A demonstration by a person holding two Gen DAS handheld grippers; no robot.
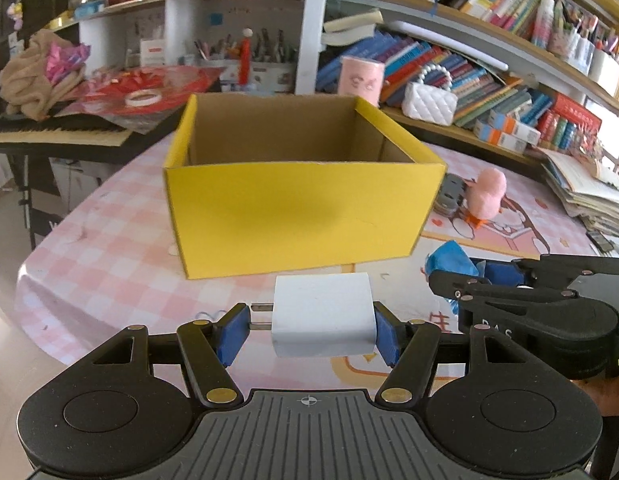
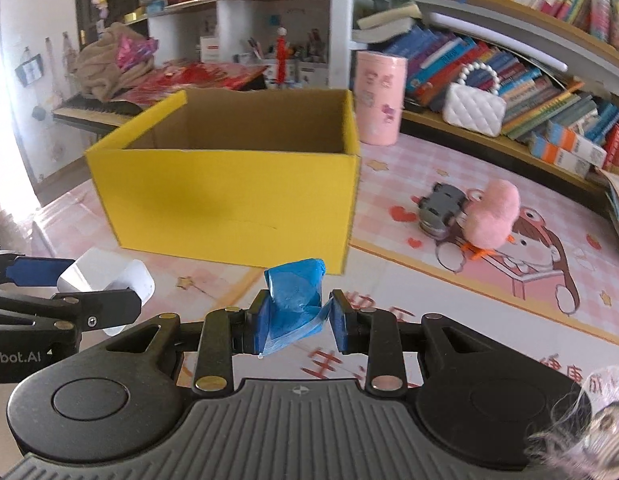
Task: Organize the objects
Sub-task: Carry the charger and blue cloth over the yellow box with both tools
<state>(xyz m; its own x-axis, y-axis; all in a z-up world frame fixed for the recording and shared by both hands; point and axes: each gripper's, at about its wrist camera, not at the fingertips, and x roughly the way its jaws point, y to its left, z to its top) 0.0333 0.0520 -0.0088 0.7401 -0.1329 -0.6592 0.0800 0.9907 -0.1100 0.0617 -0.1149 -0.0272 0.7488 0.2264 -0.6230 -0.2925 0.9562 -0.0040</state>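
Observation:
An open yellow cardboard box (image 1: 297,216) stands on the pink checked table; it also shows in the right wrist view (image 2: 229,196), and its inside looks empty. My left gripper (image 1: 309,330) is shut on a white plug charger (image 1: 323,314), held in front of the box's near wall with the prongs pointing left. My right gripper (image 2: 297,326) is shut on a blue roll of plastic bags (image 2: 295,300), in front of the box's right corner. The left gripper with the charger (image 2: 105,278) shows at the left of the right wrist view; the right gripper (image 1: 461,276) shows at the right of the left wrist view.
A pink plush toy (image 2: 491,216) and a grey toy car (image 2: 443,208) lie on the table right of the box. A pink cylinder (image 2: 379,98) stands behind the box. Bookshelves (image 1: 489,64) line the back right; a keyboard with clutter (image 1: 57,130) is at the left.

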